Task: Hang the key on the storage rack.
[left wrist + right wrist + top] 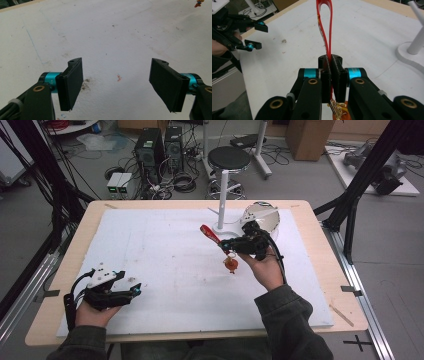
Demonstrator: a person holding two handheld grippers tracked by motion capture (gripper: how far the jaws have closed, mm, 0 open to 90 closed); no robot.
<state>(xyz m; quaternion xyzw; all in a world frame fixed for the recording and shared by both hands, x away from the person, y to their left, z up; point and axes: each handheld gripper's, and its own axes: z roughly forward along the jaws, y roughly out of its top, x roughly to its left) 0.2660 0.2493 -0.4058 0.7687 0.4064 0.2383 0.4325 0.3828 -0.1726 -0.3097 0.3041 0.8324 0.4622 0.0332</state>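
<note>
White table (pixel 165 265): one red strap (pixel 325 27) in right gripper (pixel 330 72)'s clenched jaws, left gripper (pixel 117 82) released.

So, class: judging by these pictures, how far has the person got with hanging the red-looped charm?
Done: the right gripper has clamped the red loop and holds it off the white mat, its charm dangling below. In hand: carrying it. Left, probably: hooking the loop on the white stand. The left gripper rests open.

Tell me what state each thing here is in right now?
Right gripper: jaws shut on the red strap.
Red strap: pinched, its loop sticking up past the jaws.
Charm: dangling below the right gripper, above the white mat.
Left gripper: jaws open, nothing between them.
White stand: upright.
</note>
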